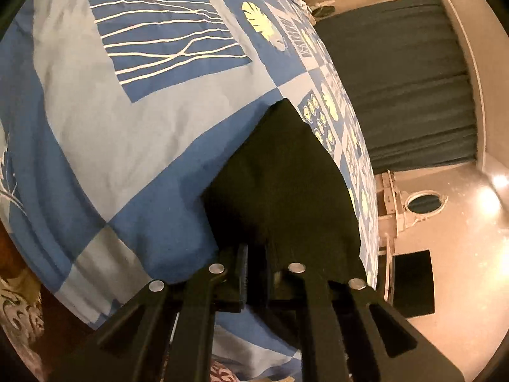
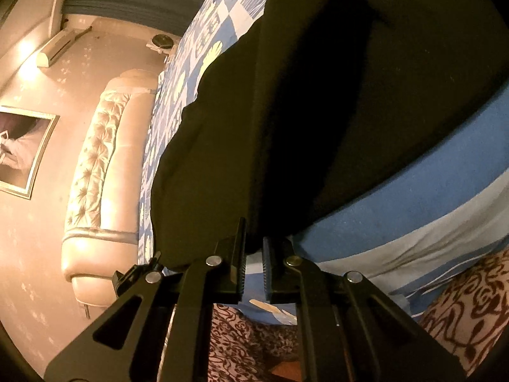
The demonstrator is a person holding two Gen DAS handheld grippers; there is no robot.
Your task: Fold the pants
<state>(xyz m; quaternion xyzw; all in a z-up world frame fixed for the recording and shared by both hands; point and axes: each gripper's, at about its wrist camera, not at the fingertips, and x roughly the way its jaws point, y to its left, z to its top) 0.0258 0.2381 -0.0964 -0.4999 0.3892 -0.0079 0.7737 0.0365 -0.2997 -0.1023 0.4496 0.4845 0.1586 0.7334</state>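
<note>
1. Left wrist view is filled mostly by the bed cover point(image 1: 111, 133), a patchwork of pale blue and darker blue squares with white branch lines and yellow leaf prints; it runs from the near left edge to the far right.
2. Beyond the bed on the right hangs a dark teal curtain point(image 1: 404, 79), and below it sits a pale wall with a round mirror point(image 1: 424, 202).
3. The black pants point(image 1: 283, 191) lie on the cover right of centre, a tapering panel whose far tip points away and whose near edge reaches the claw.
4. The left gripper point(image 1: 257, 273) has dark cloth bunched between its fingers – the jaws look closed on the pants' near edge, with only a narrow gap.
5. In the right wrist view the pants point(image 2: 334, 95) cover the upper middle and right, draped over the bed cover point(image 2: 397, 210), with a tufted cream headboard point(image 2: 101, 159) at far left under a framed picture point(image 2: 22, 149).
6. The right gripper point(image 2: 253, 261) sits at the pants' near hem; its ribbed pads stand slightly apart with bed cover showing between them, and the hem meets only the fingertips – whether it has hold of the cloth cannot be told.
</note>
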